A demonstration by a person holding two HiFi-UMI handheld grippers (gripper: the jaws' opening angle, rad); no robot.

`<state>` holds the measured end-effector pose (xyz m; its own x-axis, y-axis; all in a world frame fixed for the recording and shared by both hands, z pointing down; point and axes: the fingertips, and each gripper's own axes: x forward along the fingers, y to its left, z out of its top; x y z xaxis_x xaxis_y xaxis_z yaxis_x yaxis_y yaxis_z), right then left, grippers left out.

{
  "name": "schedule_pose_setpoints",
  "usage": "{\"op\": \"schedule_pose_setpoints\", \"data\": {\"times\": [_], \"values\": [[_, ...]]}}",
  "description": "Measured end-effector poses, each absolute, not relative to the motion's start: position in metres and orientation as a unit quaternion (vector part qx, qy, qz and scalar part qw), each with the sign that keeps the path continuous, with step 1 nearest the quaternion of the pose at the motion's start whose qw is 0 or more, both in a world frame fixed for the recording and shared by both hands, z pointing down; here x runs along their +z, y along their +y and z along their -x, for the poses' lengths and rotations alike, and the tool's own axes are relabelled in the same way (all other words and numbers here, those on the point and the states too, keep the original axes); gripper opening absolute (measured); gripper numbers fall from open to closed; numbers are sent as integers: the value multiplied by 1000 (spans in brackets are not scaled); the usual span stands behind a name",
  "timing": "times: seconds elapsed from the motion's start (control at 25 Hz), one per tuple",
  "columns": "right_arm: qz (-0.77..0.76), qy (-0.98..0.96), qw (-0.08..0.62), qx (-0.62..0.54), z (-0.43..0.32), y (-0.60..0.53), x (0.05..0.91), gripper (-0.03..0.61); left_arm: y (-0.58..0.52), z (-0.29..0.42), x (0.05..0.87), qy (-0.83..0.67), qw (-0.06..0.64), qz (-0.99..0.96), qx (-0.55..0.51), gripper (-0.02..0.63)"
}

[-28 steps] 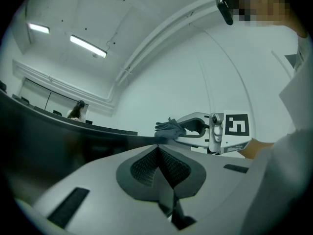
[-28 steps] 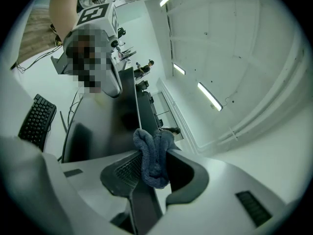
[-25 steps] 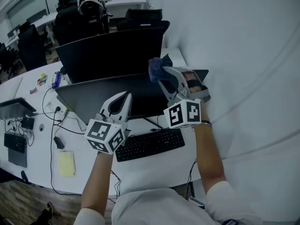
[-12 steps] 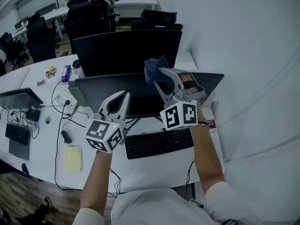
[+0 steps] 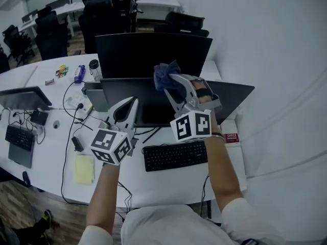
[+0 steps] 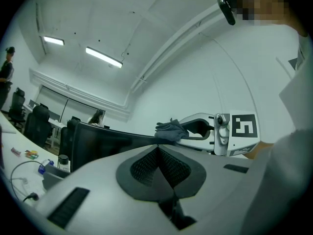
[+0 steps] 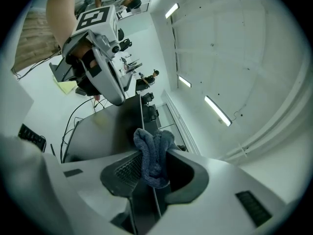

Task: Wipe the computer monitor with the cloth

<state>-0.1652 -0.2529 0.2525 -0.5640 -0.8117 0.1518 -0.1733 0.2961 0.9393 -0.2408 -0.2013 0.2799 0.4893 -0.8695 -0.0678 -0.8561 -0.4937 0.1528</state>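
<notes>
Currently the right gripper (image 5: pixel 172 86) has its fingers clenched on the cloth (image 5: pixel 164 74), a bunched blue rag that stands up out of the finger pads in the right gripper view (image 7: pixel 154 153). The cloth is raised off the tabletop (image 5: pixel 168 180) and sits at the top edge of the near monitor (image 5: pixel 150 106), roughly at mid-width. Contact between cloth and screen cannot be confirmed from any view.

The left gripper (image 5: pixel 129 106) is empty, with its fingers (image 6: pixel 159 163) pressed together on nothing. It hovers in front of the monitor's left half, beside the right gripper and apart from it.

A second monitor (image 5: pixel 153 52) stands behind the first, and a keyboard (image 5: pixel 176 155) lies on the tabletop below the grippers.

Assessment: the cloth is secured and brought up to the screen, so the grasping step is complete. The wiping step appears to be at its start, at the upper edge of the panel.

The next move calls for pressing the cloth flat against the screen face and drawing it across in passes. Pressure should be light, as the panel on its stand is likely to tilt or shift. The free left gripper could steady the frame.
</notes>
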Motion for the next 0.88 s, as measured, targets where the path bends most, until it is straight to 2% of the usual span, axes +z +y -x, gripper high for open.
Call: {"op": "schedule_pose_setpoints", "data": {"times": [0.4, 0.88], "values": [[-329, -755, 302, -480, 223, -245, 251, 140, -193, 289, 285, -524, 49, -847, -73, 6], [-340, -808, 230, -423, 297, -233, 244, 140, -183, 334, 283, -545, 50, -833, -82, 6]]}}
